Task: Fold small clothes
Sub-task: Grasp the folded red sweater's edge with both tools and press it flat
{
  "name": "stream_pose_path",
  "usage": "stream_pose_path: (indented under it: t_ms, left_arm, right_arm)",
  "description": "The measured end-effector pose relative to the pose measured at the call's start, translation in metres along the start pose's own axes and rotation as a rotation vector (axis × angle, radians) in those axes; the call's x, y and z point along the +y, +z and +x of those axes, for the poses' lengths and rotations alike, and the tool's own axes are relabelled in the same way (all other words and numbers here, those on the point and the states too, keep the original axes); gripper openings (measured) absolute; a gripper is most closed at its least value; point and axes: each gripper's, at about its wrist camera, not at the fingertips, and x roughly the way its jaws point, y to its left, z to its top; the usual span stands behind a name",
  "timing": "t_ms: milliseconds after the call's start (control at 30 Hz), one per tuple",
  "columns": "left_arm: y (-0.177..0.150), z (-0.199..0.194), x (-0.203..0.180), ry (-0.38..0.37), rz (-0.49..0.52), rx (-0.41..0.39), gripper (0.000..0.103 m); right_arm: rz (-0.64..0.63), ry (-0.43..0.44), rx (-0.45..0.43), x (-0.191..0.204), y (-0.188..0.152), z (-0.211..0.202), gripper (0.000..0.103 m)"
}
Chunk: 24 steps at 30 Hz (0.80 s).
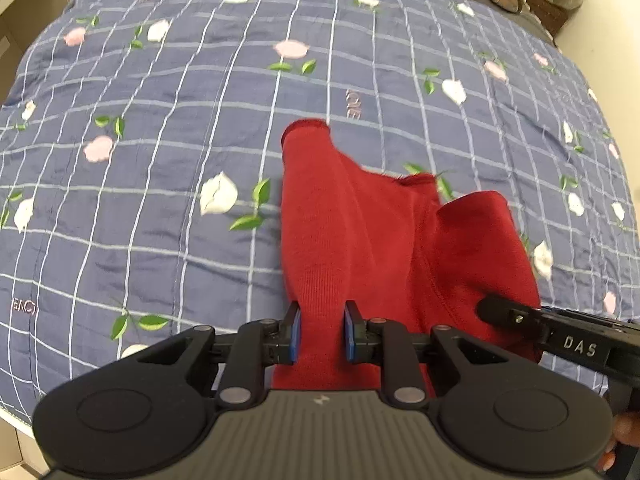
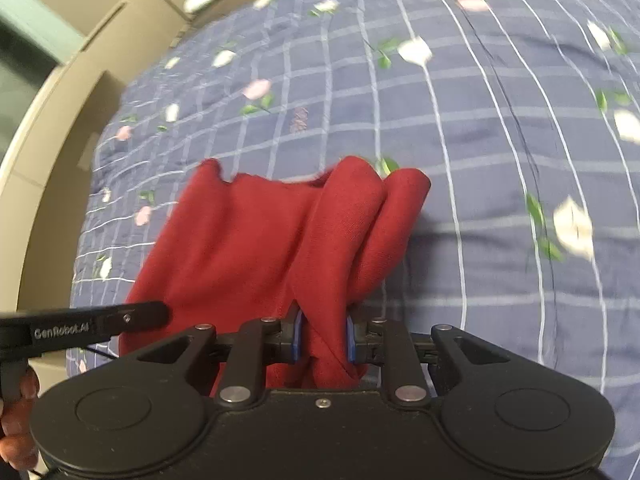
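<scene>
Cloth fills both grips: your left tongs (image 1: 322, 332) and right tongs (image 2: 323, 338) each pinch the red garment (image 1: 360, 240), which hangs ahead over the bed (image 1: 160, 160). Keep them level, lowering the far hem first.

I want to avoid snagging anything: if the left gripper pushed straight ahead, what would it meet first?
The red garment clamped in the left gripper itself; past its cuff, probably only the blue checked bedspread, though depth is unclear.

1. A red knit garment (image 1: 352, 248) hangs bunched in loose folds above the bedspread, away from its edges.
2. One cuffed sleeve end (image 1: 306, 130) reaches forward; the fabric drapes unfolded.
</scene>
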Motion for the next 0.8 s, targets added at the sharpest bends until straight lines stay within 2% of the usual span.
stream_pose_path:
  t_ms: [167, 333, 533, 667, 800]
  left_arm:
    - [-0.008, 0.017, 0.010, -0.024, 0.012, 0.064, 0.023]
    - [-0.012, 0.027, 0.010, -0.031, 0.068, 0.101, 0.026]
    - [-0.009, 0.035, 0.016, -0.034, 0.097, 0.134, 0.031]
    - [-0.008, 0.035, 0.019, -0.030, 0.089, 0.136, 0.032]
    - [-0.009, 0.031, 0.022, -0.028, 0.080, 0.125, 0.043]
  right_arm:
    - [0.091, -0.083, 0.029, -0.012, -0.014, 0.013, 0.023]
    - [0.165, -0.158, 0.026, -0.025, -0.030, 0.018, 0.025]
    - [0.169, -0.239, 0.022, -0.023, -0.036, 0.020, 0.030]
    - [0.159, -0.278, 0.023, -0.025, -0.036, 0.019, 0.031]
    - [0.148, -0.293, 0.023, -0.023, -0.037, 0.020, 0.031]
